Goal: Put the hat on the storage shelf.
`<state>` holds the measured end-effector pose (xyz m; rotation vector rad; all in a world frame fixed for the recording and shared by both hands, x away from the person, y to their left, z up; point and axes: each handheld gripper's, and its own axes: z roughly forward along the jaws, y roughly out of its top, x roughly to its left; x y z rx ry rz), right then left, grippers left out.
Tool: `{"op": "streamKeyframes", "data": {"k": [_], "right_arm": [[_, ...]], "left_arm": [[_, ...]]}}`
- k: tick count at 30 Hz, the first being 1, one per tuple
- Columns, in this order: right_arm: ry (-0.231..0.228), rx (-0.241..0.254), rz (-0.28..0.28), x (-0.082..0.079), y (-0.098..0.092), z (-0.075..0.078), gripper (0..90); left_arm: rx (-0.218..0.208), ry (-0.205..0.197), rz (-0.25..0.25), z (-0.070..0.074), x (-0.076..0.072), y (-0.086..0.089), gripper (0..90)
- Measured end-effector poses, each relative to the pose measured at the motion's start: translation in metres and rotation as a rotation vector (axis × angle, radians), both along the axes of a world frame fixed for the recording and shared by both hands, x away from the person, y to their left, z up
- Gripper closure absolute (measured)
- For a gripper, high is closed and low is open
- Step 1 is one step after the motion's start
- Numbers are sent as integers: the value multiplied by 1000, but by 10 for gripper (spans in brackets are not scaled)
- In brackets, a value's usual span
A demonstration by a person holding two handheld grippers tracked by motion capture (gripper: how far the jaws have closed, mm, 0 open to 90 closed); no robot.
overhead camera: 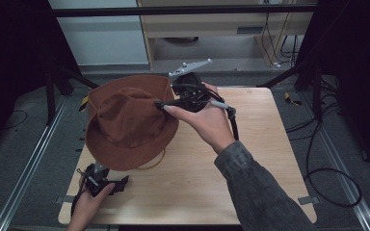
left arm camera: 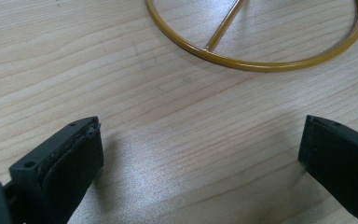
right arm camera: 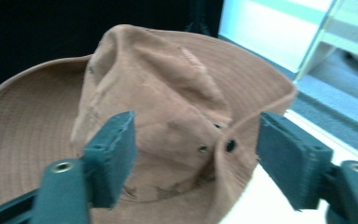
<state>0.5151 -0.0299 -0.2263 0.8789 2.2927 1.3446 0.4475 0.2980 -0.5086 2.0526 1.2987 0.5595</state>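
A brown wide-brimmed hat (overhead camera: 125,122) sits over the left half of the wooden table (overhead camera: 197,183), its crown dented. My right gripper (overhead camera: 166,100) is at the hat's right brim, held from the right by a hand. In the right gripper view the jaws stand wide apart on either side of the upturned brim edge (right arm camera: 233,140) of the hat (right arm camera: 168,84); I cannot tell if they touch it. My left gripper (overhead camera: 121,184) lies low at the table's front left, open (left arm camera: 200,149) over bare wood. Ahead of it is a yellow wire ring (left arm camera: 261,65) with a rod rising from it.
An arc of the yellow ring (overhead camera: 158,162) peeks out under the hat's front brim. Black cables (overhead camera: 327,173) lie on the grey floor to the right. Metal rails (overhead camera: 24,168) run along both sides of the table. A light cabinet (overhead camera: 207,24) stands behind.
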Motion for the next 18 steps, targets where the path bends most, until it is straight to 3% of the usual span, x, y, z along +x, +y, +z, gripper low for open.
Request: {"op": "streamKeyframes", "data": {"k": [7,18], "right_arm": [[-7,5,-48,-6,-24,-2,121],[-16,35,-93,-16,-73,-13,84]], "left_arm": [[0,0,0,0,0,0,0],[0,-3,0,0,0,0,0]]}}
